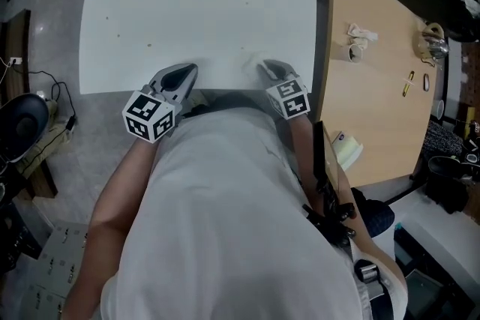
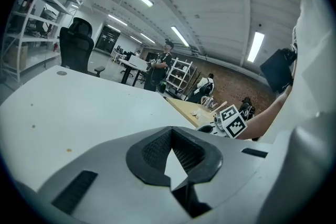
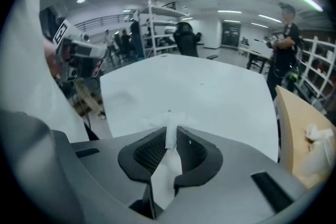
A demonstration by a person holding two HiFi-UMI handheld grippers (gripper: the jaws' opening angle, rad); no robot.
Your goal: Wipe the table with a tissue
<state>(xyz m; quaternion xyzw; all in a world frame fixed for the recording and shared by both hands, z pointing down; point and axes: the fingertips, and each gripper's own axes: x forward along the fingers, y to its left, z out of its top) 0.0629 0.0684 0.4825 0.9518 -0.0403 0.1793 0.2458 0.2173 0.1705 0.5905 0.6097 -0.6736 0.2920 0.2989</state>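
So, quick rundown. Right gripper (image 3: 171, 131) is clamped on the tissue (image 3: 164, 173): jaws pinched narrow w/ a white strip running up between the pads, and a bit of it fans out past the tips onto the white table (image 1: 202, 4). Makes sense imo, it's tilted down so the loose end meets the surface, not the plastic. Left gripper (image 2: 171, 128) has its tips together w/ nothing in it, low at the near edge. Prob just out of the way, since wiping only needs one tool.

Both sit right at the near edge of the table, close to the person's body. Few brownish specks (image 1: 118, 34) on the left half, well apart from the tissue, so that's where the wipe needs to go I'd guess. Tons of bare top ahead and to the left, nothing standing on it. Right side is tighter: the table edge is near, w/ a wooden desk (image 1: 367, 116) just beside it carrying small clutter, so a wide sweep rightward could slide the tissue off the edge. Pushing fwd/left looks the safer line.
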